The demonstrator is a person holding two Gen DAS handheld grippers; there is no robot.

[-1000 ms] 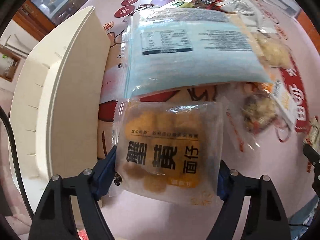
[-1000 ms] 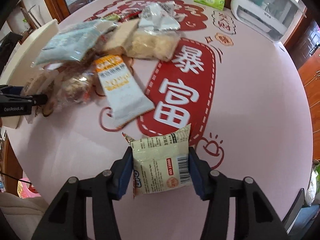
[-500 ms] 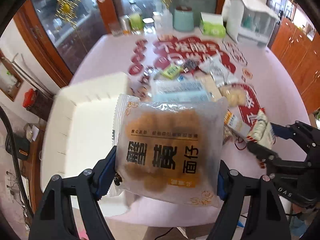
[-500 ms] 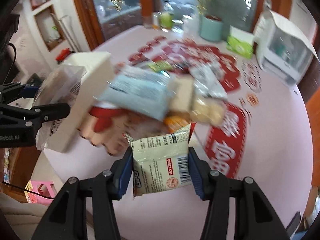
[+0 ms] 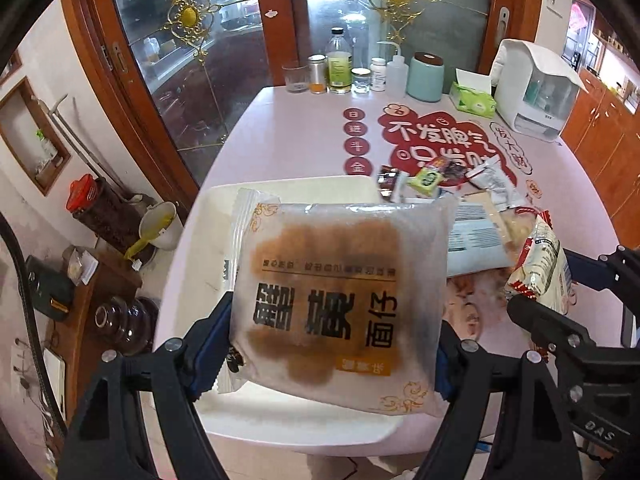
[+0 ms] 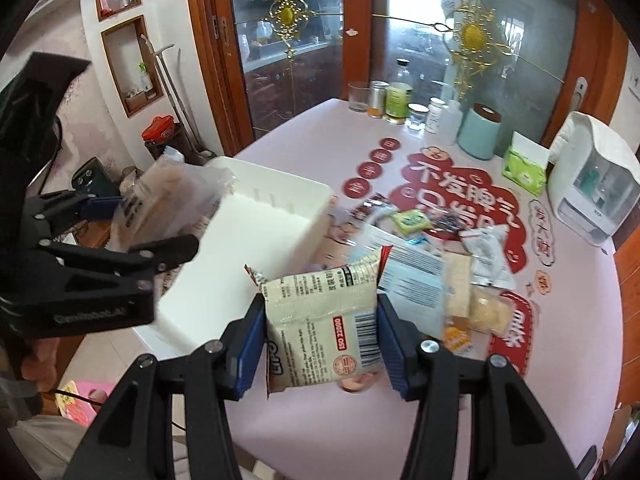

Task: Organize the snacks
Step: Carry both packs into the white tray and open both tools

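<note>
My left gripper is shut on a clear pastry packet with black Chinese print, held above the white bin at the table's left edge. It also shows in the right wrist view. My right gripper is shut on a cream noodle packet with a barcode, held above the table beside the bin. That packet shows at the right of the left wrist view. A pile of loose snack packets lies on the pink tablecloth to the right of the bin.
Bottles, jars and a glass stand at the table's far edge with a teal canister, a green tissue pack and a white appliance. A glass cabinet stands behind. A side shelf with clutter is at the left.
Both grippers have risen well above the table with their packets. The left packet now hangs over the white bin, and the right gripper has swung left towards the bin.
</note>
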